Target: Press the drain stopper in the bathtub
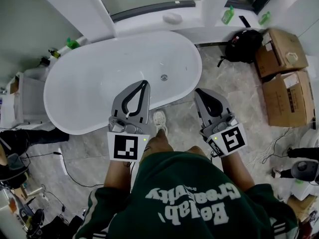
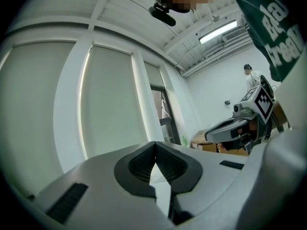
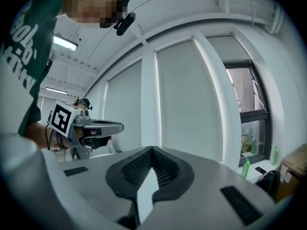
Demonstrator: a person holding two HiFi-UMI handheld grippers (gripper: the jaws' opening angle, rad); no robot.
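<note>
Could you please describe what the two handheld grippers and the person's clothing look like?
The left gripper and right gripper match: grey, curved bodies that taper to the tips, with black ribbed pads lining the jaws. Each carries a white cube printed with black square markers. The person wears a dark green top with white lettering.
</note>
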